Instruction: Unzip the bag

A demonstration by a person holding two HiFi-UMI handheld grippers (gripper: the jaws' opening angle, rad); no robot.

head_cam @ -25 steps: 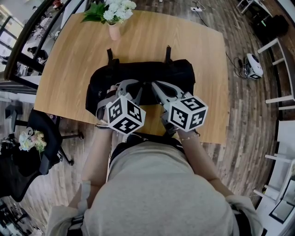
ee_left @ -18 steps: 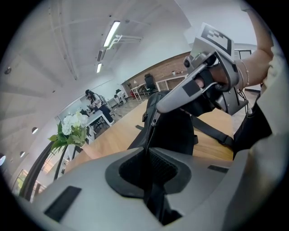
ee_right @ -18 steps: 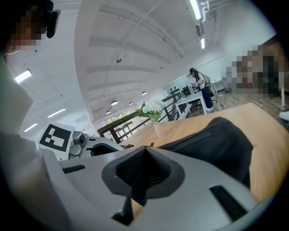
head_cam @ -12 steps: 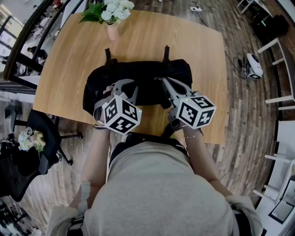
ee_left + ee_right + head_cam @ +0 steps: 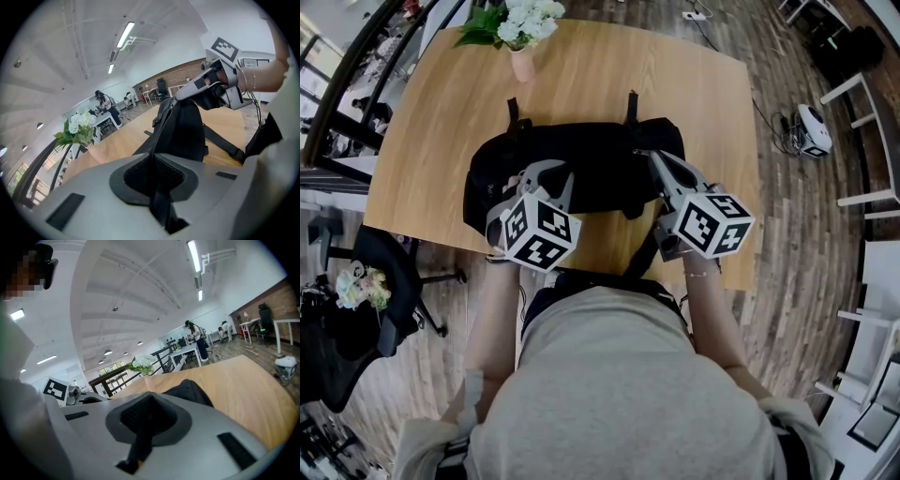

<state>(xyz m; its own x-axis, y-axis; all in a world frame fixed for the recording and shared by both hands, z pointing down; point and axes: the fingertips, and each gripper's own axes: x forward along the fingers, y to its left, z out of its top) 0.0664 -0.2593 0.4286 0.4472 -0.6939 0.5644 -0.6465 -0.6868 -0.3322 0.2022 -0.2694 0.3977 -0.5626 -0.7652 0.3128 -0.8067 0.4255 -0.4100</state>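
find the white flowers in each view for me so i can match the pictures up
Head view: flowers at the top edge, left of centre.
Left gripper view: flowers at mid left, beyond the jaws.
Right gripper view: flowers near the centre, just above the jaws.
Shared landmark: the black bag, in all three views.

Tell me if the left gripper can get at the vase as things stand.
Probably not: the left gripper is shut on the bag, which also lies between it and the vase at the far edge of the table. Were it to let go, the way over the bag looks open.
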